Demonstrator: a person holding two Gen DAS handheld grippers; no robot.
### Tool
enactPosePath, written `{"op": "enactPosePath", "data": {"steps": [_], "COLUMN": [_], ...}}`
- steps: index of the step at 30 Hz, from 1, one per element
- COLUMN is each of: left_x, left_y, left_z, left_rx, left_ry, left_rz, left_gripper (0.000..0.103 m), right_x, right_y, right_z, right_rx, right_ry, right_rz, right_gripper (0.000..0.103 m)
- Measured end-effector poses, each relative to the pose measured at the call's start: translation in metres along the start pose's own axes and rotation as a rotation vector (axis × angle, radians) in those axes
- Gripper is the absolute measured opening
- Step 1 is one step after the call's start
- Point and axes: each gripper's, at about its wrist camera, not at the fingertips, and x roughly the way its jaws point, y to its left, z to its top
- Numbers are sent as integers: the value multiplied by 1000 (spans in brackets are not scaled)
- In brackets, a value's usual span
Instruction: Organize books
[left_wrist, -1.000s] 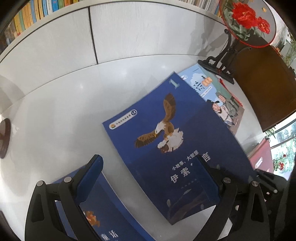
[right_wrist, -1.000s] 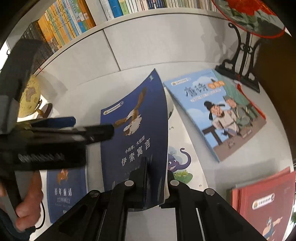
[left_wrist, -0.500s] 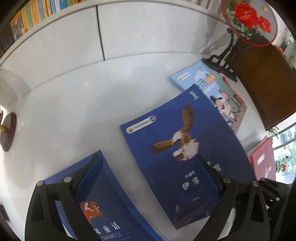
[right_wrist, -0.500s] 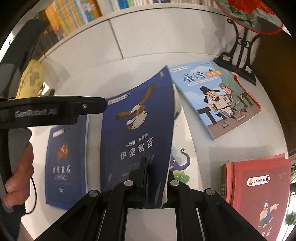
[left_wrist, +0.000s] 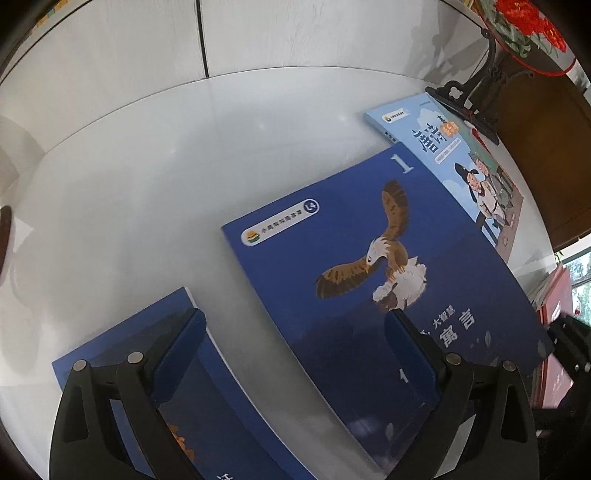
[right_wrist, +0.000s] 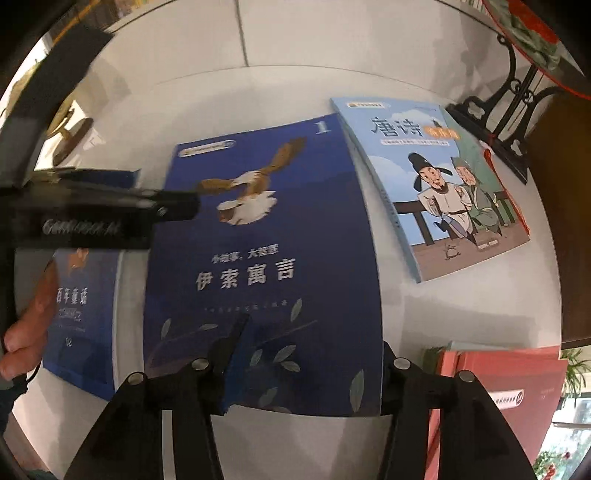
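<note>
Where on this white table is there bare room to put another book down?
The widest bare patch of the white table lies behind the eagle book, toward the white wall panels. A smaller strip lies in front of the light blue poetry book, before the red books. The middle is crowded.

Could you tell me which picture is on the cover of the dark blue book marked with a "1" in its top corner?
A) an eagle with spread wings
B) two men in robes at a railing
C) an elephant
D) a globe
A: the dark blue book marked "1" shows a brown eagle with spread wings on its cover.
</note>
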Motion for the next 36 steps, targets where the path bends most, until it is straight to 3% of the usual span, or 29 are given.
{"op": "enactPosePath", "data": {"steps": [3, 8, 11, 13, 16, 24, 30, 34, 36], "left_x": [1, 2, 0, 0, 0, -2, 0, -3, -4], "left_y": [2, 7, 7, 6, 4, 4, 2, -7, -8], "left_z": [0, -2, -3, -4, -7, -12, -12, -12, -13], "left_rx": [-2, -28, -25, -31, -42, -47, -54, -38, -45], "left_ry": [1, 10, 9, 15, 33, 18, 18, 21, 6], "left_rz": [-5, -18, -24, -37, -51, -62, -117, -228, -223], "left_gripper": [97, 97, 97, 97, 97, 97, 97, 98, 98], "right_x": [-3, -18, -21, -5, 14, 26, 30, 31, 33], "right_y": [-6, -25, -38, -41, -44, -50, -38, -18, -17], "right_z": [1, 7, 21, 34, 42, 51, 44, 43, 45], "right_rx": [3, 13, 51, 80, 100, 101, 58, -9, -1], "right_ry": [21, -16, -36, -4, 35, 41, 33, 29, 23], "right_rz": [-36, -119, -56, 40, 88, 103, 103, 72, 75], "right_gripper": [52, 52, 54, 55, 55, 55, 55, 58, 59]}}
